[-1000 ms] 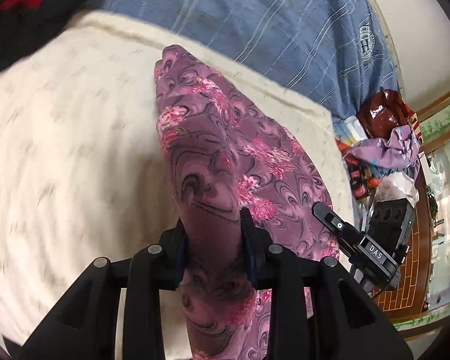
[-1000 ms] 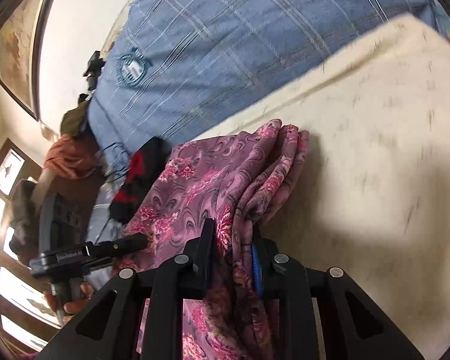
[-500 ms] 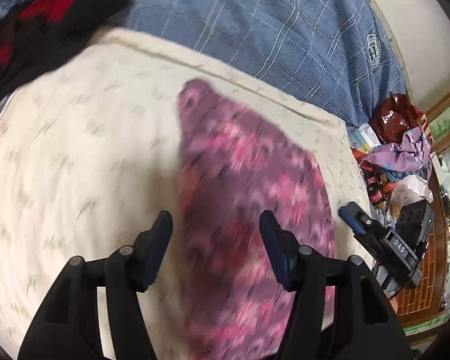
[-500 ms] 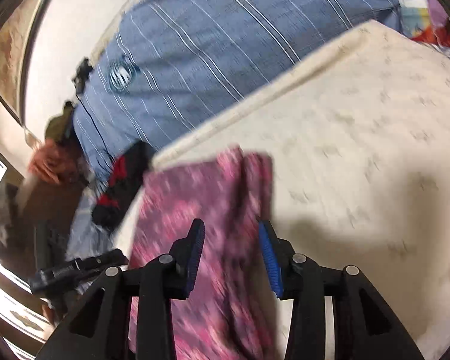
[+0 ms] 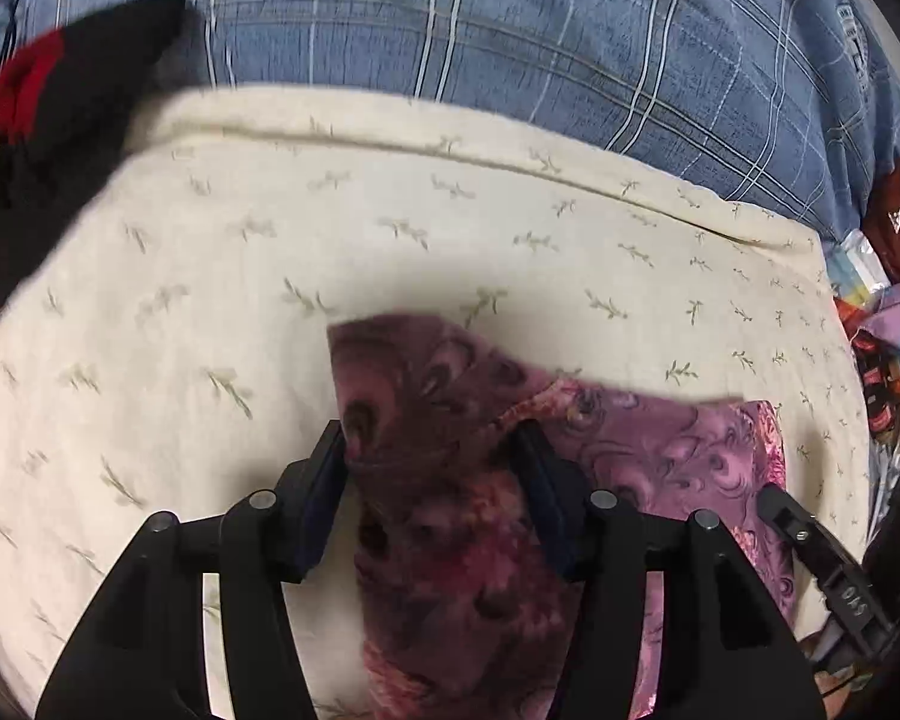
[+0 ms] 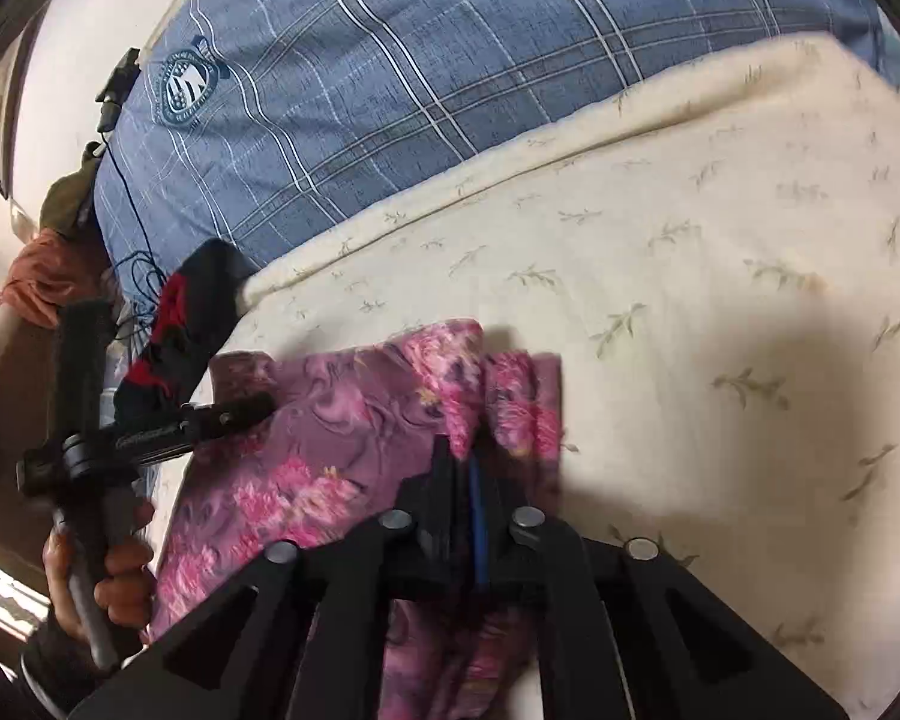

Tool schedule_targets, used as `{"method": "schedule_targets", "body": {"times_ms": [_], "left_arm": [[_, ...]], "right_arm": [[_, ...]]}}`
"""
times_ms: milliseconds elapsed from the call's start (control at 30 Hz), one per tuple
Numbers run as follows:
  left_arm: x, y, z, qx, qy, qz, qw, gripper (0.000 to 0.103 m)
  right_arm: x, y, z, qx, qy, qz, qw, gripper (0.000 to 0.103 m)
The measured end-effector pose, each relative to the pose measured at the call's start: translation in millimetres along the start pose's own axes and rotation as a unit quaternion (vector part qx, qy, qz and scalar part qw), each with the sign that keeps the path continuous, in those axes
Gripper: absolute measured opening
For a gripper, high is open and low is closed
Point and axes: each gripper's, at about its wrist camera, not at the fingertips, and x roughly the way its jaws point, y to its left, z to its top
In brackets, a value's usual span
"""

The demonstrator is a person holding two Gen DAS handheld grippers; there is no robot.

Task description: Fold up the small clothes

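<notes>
We are straddling the purple cloth on the cream blanket with the left gripper spread wide, while the right gripper is pinching its bunched edge. Pulling one-handed is risking a skewed, slipping fold.

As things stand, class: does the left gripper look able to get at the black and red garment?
Probably yes. The left gripper stands open, straddling the purple floral cloth, and only bare cream cover lies between it and the black and red garment.
</notes>
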Motion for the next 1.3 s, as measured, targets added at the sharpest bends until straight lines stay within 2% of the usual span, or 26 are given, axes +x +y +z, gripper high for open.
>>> {"method": "schedule_targets", "body": {"times_ms": [100,167,233,300,367,400,433,500,567,667,767,800,867,900,967,1000,1100,1167,1233,1267,1300], "left_arm": [[-32,12,0,-0.005,-0.026,-0.014,0.9996,0.051],[-59,11,-15,0.010,-0.046,-0.040,0.9981,0.051],[-74,5,-34,0.030,-0.058,-0.050,0.9966,0.054],[-70,-1,-58,0.045,-0.048,-0.060,0.9961,0.058],[-47,-5,-72,0.052,-0.020,-0.044,0.9975,0.061],[-36,-5,-78,0.051,-0.009,-0.033,0.9981,0.065],[-31,0,-81,0.038,-0.016,-0.039,0.9984,0.067],[-37,6,-78,0.020,-0.009,-0.047,0.9987,0.067],[-55,12,-79,0.009,-0.012,-0.057,0.9983,0.065],[-79,11,-102,0.039,-0.035,-0.064,0.9966,0.066],[-78,6,-141,0.068,-0.028,-0.061,0.9954,0.073],[-72,0,-146,0.072,-0.022,-0.056,0.9956,0.074],[-51,2,-159,0.068,-0.004,-0.043,0.9968,0.082],[-52,7,-159,0.053,-0.007,-0.049,0.9974,0.085],[-65,20,-157,0.015,0.004,-0.079,0.9967,0.084],[-72,23,-158,0.012,-0.003,-0.084,0.9964,0.084],[-90,27,-174,0.035,-0.029,-0.069,0.9966,0.084],[-81,22,-187,0.053,-0.020,-0.054,0.9969,0.084],[-60,18,-197,0.057,0.005,-0.036,0.9977,0.084],[-56,16,-199,0.060,-0.005,-0.023,0.9979,0.086],[-58,11,-200,0.071,-0.017,-0.010,0.9973,0.086]], "right_arm": [[-24,4,1,0.011,-0.014,0.001,1.000,0.014],[-43,15,-2,-0.010,-0.032,0.026,0.999,0.014],[-57,32,-12,-0.053,-0.044,0.049,0.996,0.014],[-58,42,-25,-0.087,-0.036,0.054,0.994,0.014],[-40,40,-38,-0.104,-0.004,0.018,0.994,0.014],[-27,36,-44,-0.111,0.017,-0.012,0.994,0.004],[-26,30,-48,-0.111,0.002,-0.010,0.994,0.000],[-34,26,-46,-0.088,0.001,-0.012,0.996,0.000],[-53,25,-45,-0.063,-0.006,0.000,0.998,0.010],[-81,30,-60,-0.077,-0.005,0.028,0.997,0.010],[-91,33,-84,-0.092,0.010,0.043,0.995,0.011],[-86,31,-92,-0.093,0.019,0.033,0.995,0.010],[-71,26,-103,-0.097,0.033,-0.018,0.995,0.007],[-71,24,-104,-0.090,0.029,-0.023,0.995,0.012],[-81,24,-100,-0.058,0.028,-0.014,0.998,0.014],[-90,24,-101,-0.054,0.024,-0.011,0.998,0.021],[-113,35,-112,-0.069,0.015,0.018,0.997,0.021],[-114,38,-123,-0.072,0.028,0.024,0.997,0.021],[-98,34,-138,-0.071,0.063,-0.013,0.995,0.019],[-87,30,-145,-0.069,0.080,-0.026,0.994,0.019],[-86,28,-148,-0.064,0.077,-0.024,0.995,0.018]]}}
